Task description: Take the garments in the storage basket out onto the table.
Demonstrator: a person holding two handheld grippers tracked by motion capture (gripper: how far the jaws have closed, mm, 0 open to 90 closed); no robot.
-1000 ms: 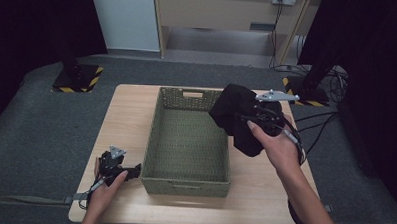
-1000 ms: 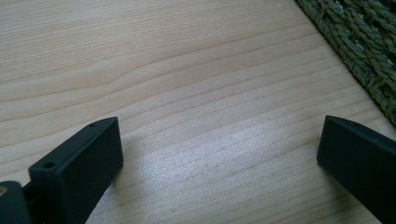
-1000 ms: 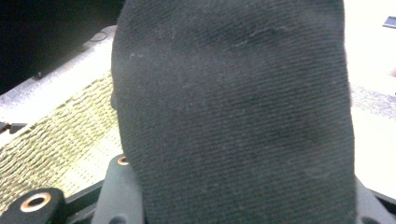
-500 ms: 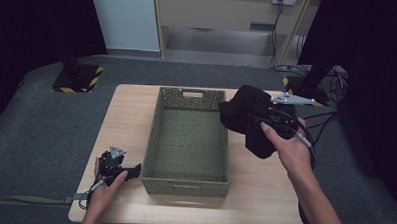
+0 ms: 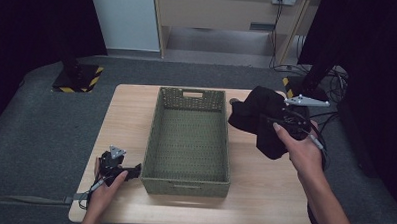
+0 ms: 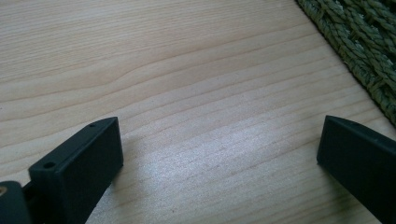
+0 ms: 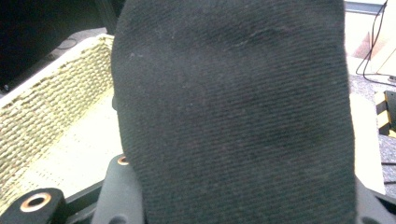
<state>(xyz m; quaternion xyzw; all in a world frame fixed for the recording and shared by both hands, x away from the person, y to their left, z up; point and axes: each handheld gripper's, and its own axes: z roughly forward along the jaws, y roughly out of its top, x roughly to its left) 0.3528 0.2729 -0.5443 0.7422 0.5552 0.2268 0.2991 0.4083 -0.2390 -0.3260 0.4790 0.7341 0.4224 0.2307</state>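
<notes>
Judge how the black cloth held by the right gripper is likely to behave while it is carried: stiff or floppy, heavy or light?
Probably floppy: the black cloth hangs in bunched folds from the right gripper. Likely light for its bulk, since one pinch carries all of it. The ribbed knit weave in the right gripper view suggests it grips rather than slips.

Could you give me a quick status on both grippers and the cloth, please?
Right hand-held gripper shut on black cloth, right of basket. Left hand-held gripper open, on table. Nothing obstructing.
</notes>
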